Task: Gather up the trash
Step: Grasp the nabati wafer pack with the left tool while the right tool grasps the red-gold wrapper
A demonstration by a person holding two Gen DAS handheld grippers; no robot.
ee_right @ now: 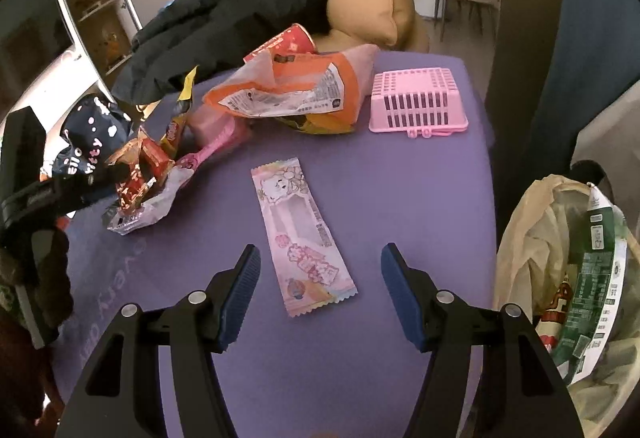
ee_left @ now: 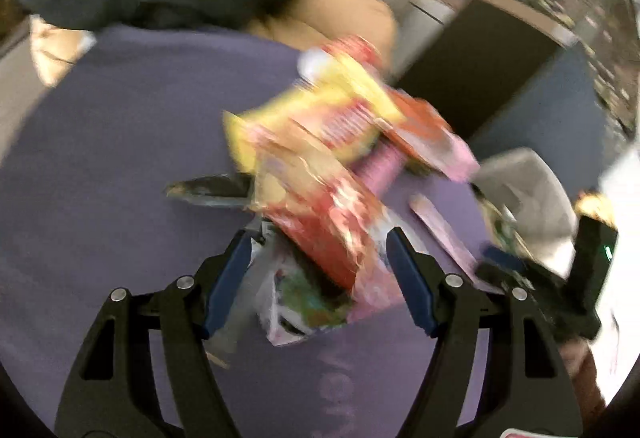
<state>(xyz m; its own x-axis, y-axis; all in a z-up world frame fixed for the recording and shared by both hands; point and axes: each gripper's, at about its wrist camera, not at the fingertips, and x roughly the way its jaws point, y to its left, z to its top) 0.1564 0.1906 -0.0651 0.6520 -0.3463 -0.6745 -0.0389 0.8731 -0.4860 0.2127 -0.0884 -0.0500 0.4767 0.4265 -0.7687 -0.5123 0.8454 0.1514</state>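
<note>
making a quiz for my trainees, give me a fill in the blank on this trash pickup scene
1. The right claw hovers open over a long ____ wrapper lying flat on the purple cloth.
2. The pink basket sits ____ down on the cloth.
3. The trash bag stands off the cloth's ____ edge in the right wrist view.
4. The left claw is ____ around a crumpled red wrapper.

Missing words: pink; upside; right; open
</note>
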